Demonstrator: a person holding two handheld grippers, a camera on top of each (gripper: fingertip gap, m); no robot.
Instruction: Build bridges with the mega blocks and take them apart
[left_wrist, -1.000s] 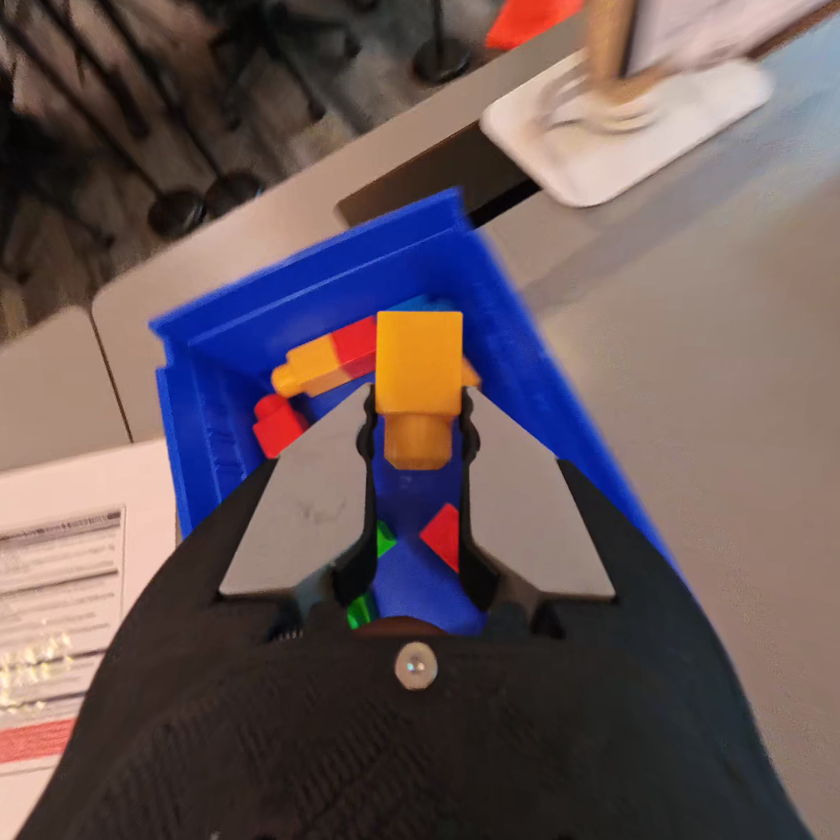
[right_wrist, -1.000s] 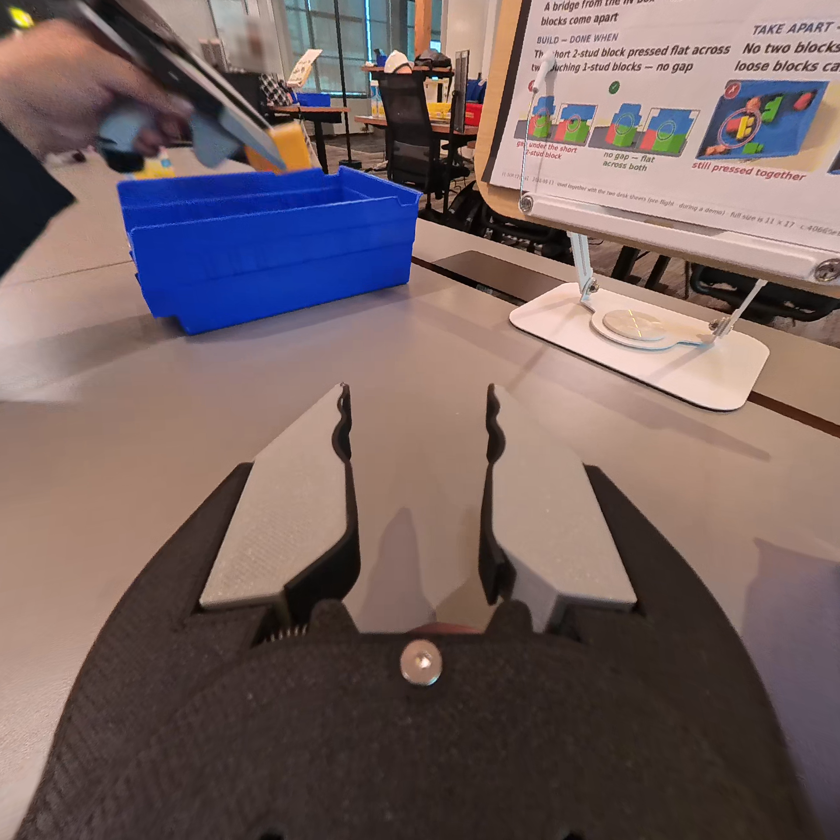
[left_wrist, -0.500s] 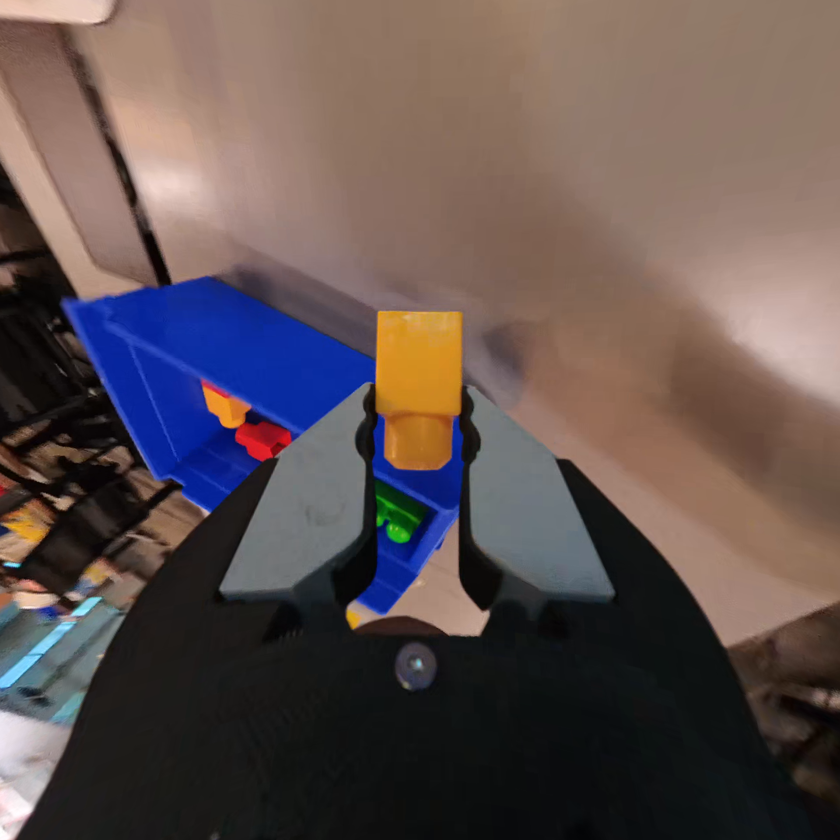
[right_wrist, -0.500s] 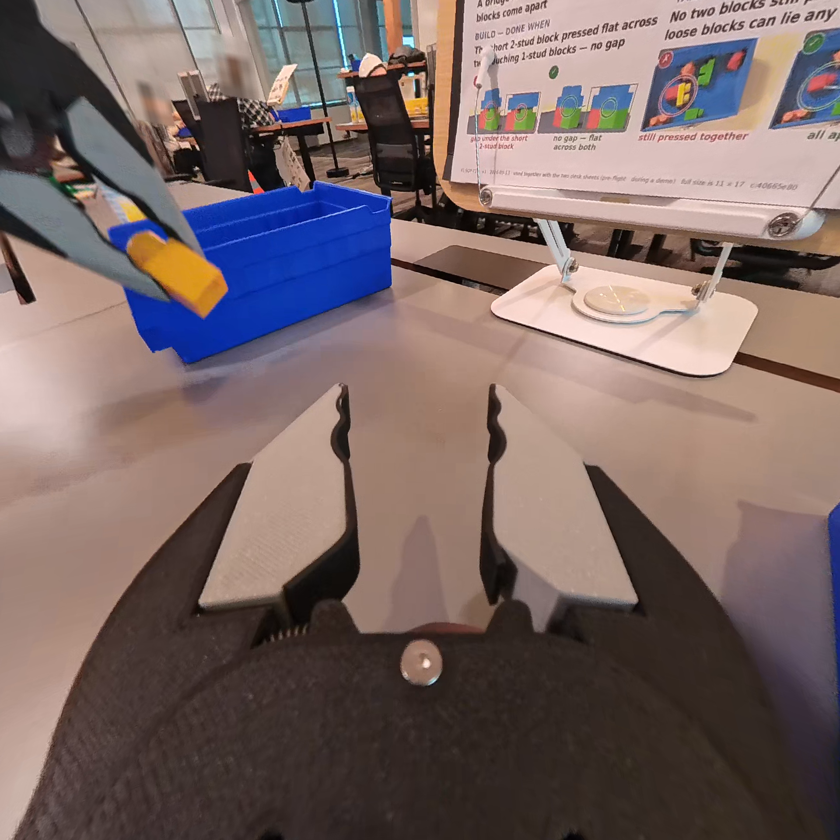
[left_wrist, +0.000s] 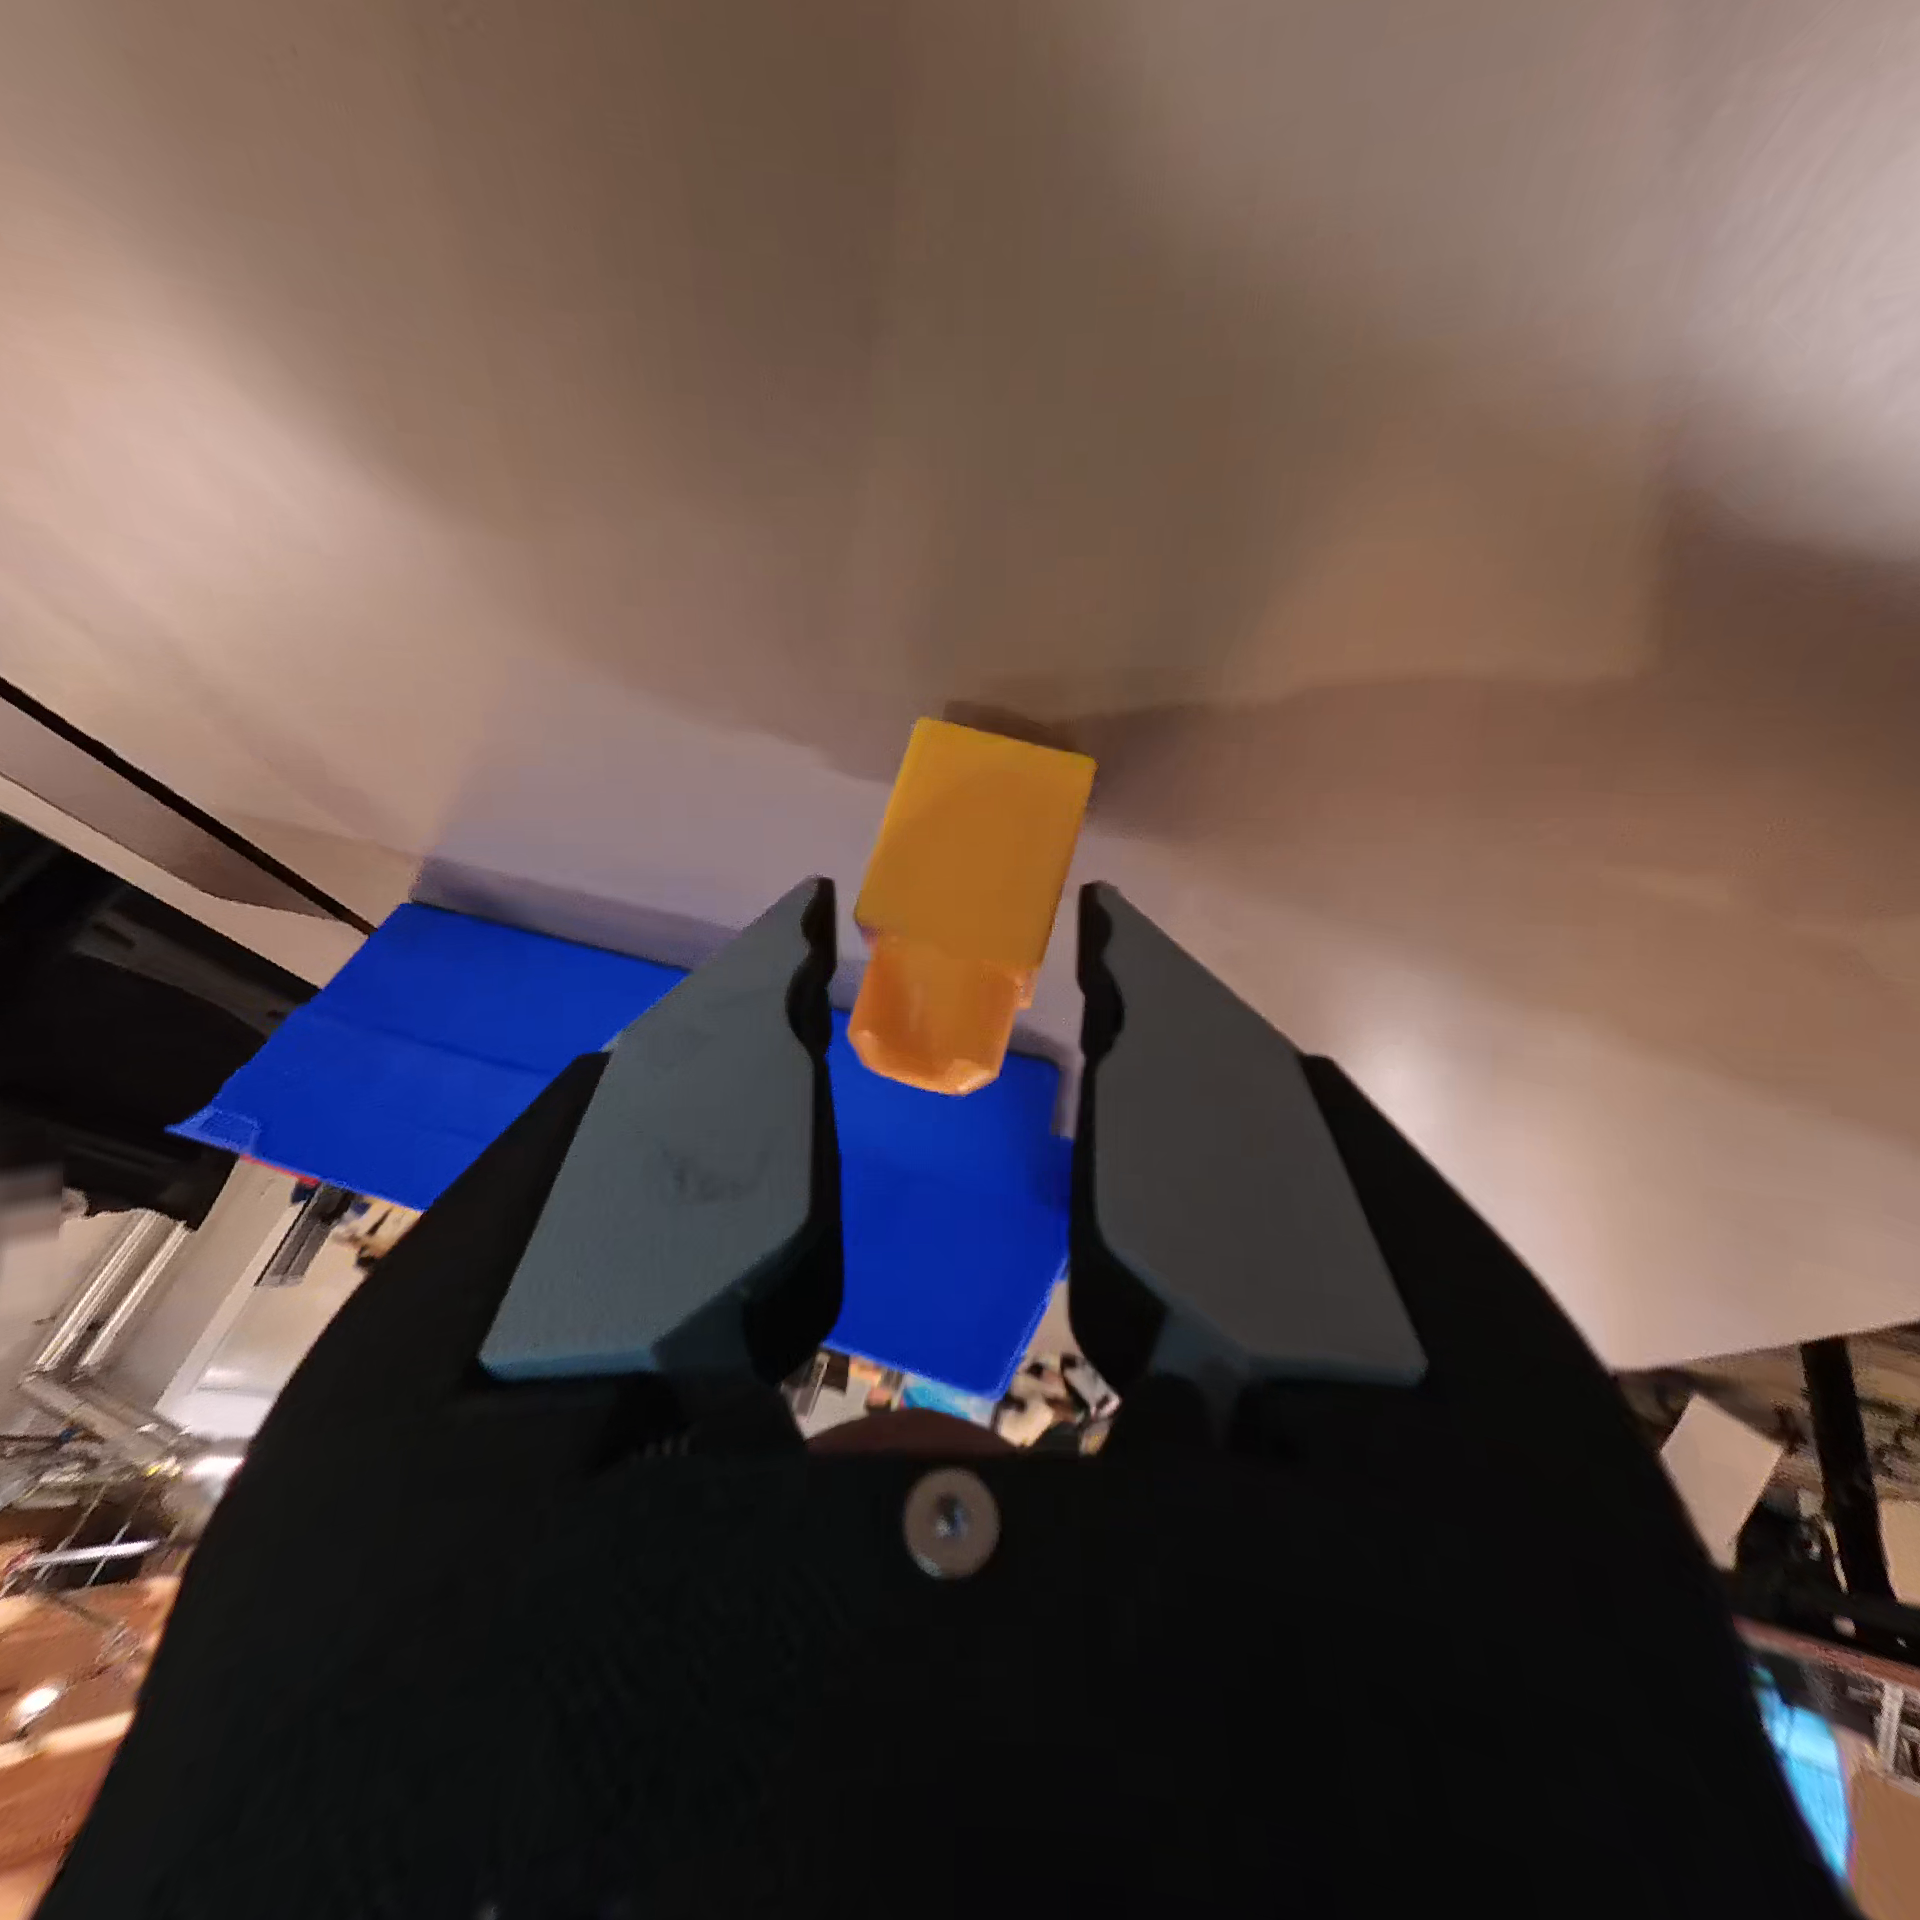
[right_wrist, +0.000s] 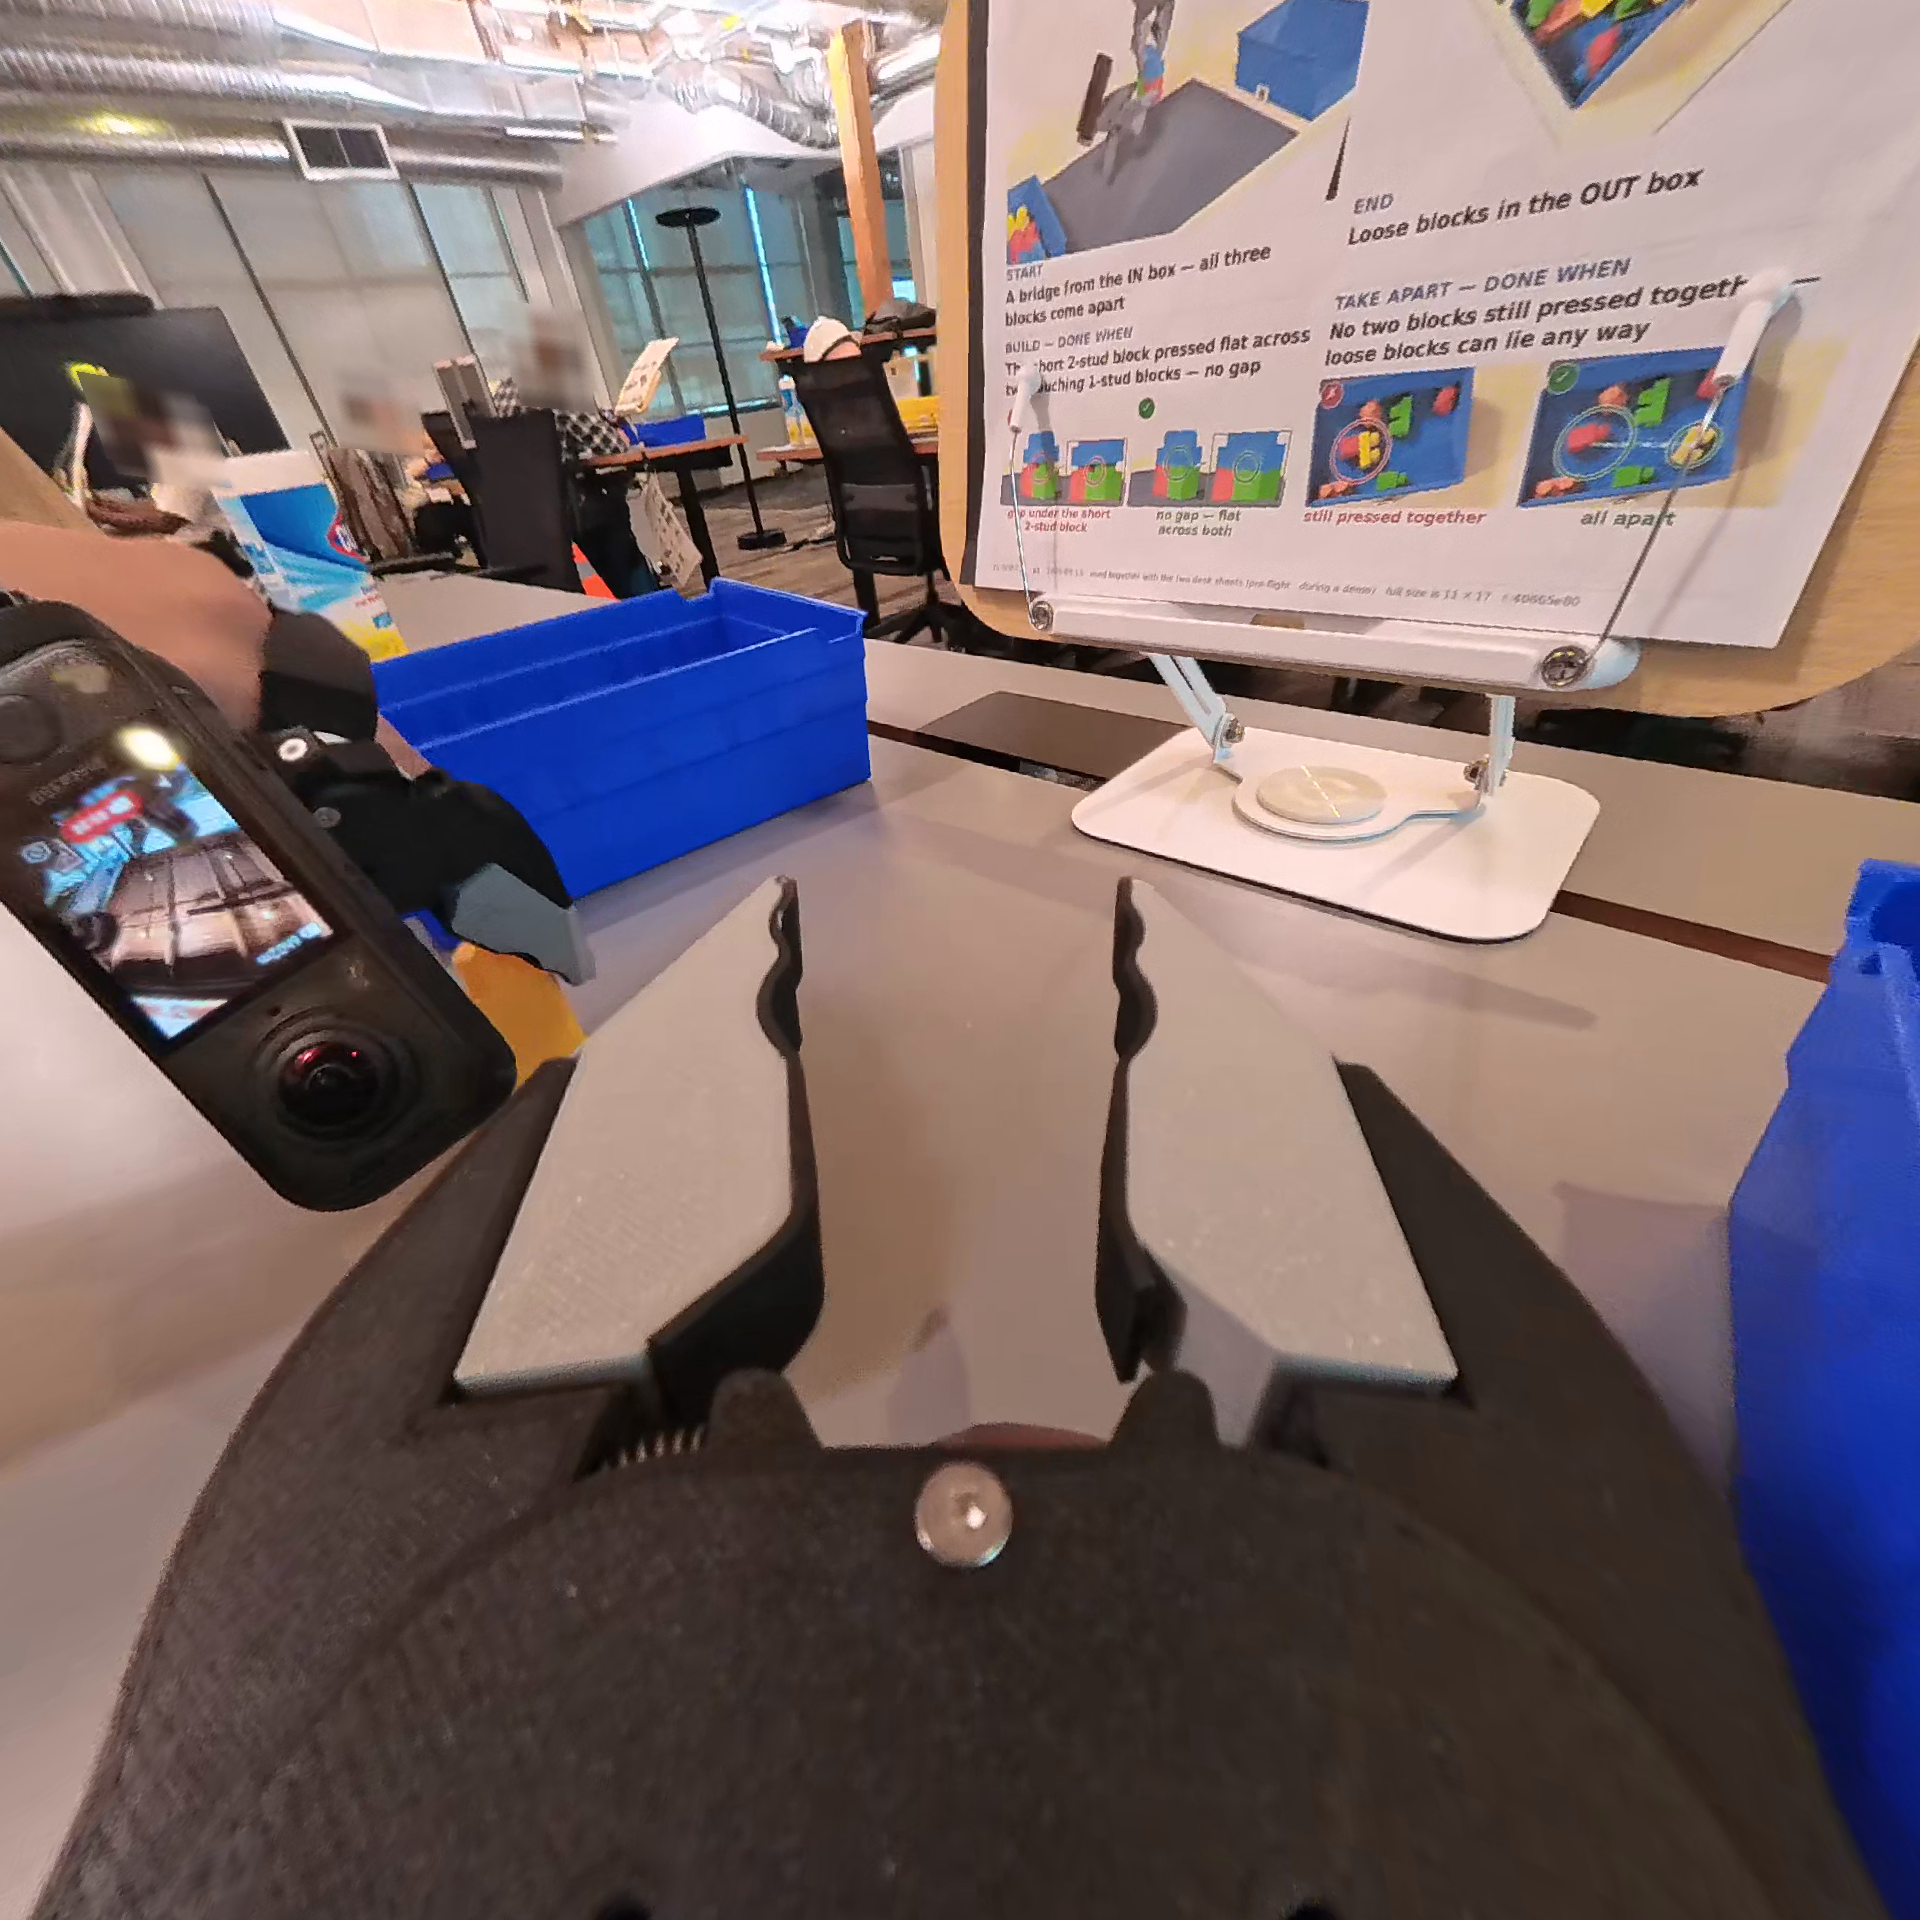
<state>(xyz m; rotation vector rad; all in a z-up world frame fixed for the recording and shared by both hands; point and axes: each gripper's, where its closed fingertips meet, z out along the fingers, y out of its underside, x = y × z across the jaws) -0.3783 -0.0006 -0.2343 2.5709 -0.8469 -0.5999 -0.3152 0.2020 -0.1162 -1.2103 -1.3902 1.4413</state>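
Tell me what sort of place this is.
Probably an open-plan office or lab used for recording demos: rows of desks with an office chair, exposed ceiling ducts, and an instruction sheet propped on a stand by a blue bin.

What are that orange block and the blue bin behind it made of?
The orange block, between the left gripper's parted fingers, looks like moulded plastic: smooth, slightly glossy faces, one round stud, uniform colour. The blue bin also looks like rigid plastic, with a satin sheen and crisp stepped rim, though matte enough that I can't rule out a printed part.
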